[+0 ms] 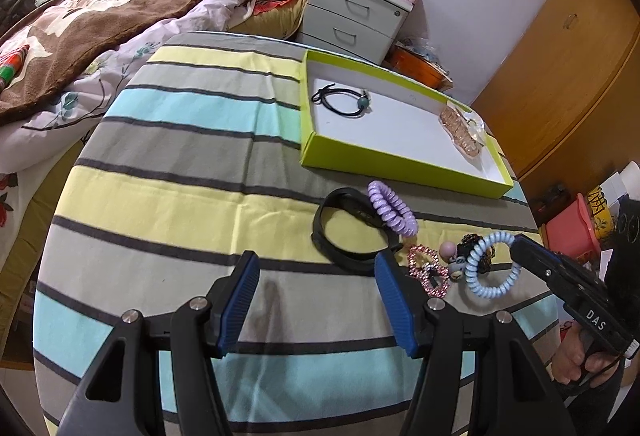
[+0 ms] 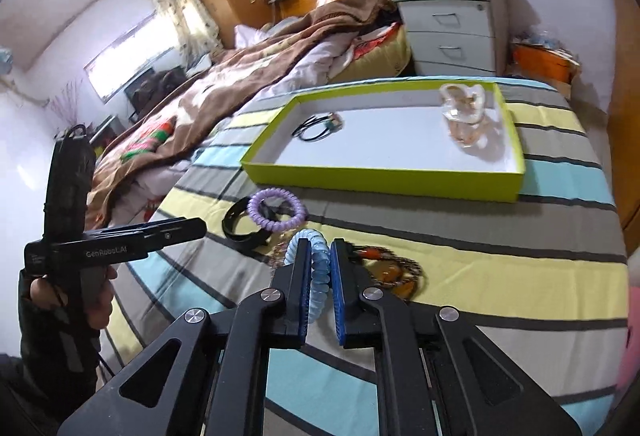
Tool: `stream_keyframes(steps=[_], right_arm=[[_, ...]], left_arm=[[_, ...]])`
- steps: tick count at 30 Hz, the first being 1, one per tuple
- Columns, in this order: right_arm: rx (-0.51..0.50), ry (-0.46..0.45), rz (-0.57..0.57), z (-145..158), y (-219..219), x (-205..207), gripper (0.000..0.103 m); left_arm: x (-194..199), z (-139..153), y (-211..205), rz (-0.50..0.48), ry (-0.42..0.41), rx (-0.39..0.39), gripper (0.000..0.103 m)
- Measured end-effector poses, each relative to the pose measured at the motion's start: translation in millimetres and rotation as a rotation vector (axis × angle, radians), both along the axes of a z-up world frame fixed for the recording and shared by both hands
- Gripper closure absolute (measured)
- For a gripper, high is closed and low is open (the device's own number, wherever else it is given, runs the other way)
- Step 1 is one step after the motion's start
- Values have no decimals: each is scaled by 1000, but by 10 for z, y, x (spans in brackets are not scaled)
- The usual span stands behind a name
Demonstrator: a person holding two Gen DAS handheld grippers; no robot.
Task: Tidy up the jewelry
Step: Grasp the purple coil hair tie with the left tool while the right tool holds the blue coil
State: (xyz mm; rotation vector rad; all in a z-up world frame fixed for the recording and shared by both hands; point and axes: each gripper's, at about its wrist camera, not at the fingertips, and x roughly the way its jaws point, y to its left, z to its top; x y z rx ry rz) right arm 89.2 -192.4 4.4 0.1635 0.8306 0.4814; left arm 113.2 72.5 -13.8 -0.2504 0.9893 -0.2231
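My right gripper (image 2: pixel 320 248) is shut on a light blue coil hair tie (image 2: pixel 318 270), which hangs from its tip (image 1: pixel 519 247) just above the striped cloth (image 1: pixel 200 196). My left gripper (image 1: pixel 318 300) is open over bare cloth with nothing between its fingers. Beside it lie a black band (image 1: pixel 352 232), a purple coil tie (image 1: pixel 392 208) and a pink rhinestone piece (image 1: pixel 428 270). A brown rope bracelet (image 2: pixel 394 268) lies right of the right gripper. The green tray (image 2: pixel 380 176) holds a black cord bracelet (image 2: pixel 316 128) and bagged gold jewelry (image 2: pixel 464 112).
A bed with a brown blanket (image 1: pixel 120 4) runs along the table's left side. A grey nightstand (image 1: pixel 352 16) stands behind the tray, with a wooden wardrobe (image 1: pixel 560 56) at the right. A red bin (image 1: pixel 572 232) sits on the floor by the table's right edge.
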Motion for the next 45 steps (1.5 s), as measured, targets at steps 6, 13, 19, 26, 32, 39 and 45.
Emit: stream_keyframes(steps=[6, 13, 19, 26, 32, 39, 45], right_arm=[[-1, -38, -42, 87, -101, -74, 93], [13, -42, -63, 74, -174, -76, 93], [27, -39, -67, 63, -232, -67, 93], [36, -34, -67, 47, -253, -45, 93], [38, -36, -73, 50, -267, -31, 93], [39, -40, -77, 55, -276, -21, 93], [40, -46, -85, 77, -287, -25, 93]], left_arm=[[143, 24, -156, -28, 1, -11, 41], [374, 41, -460, -57, 22, 34, 41], [489, -60, -600, -22, 59, 96, 51], [493, -101, -650, -13, 68, 105, 68], [489, -83, -683, -23, 62, 110, 78], [457, -15, -670, -28, 41, 98, 93], [424, 23, -654, -29, 27, 87, 93]])
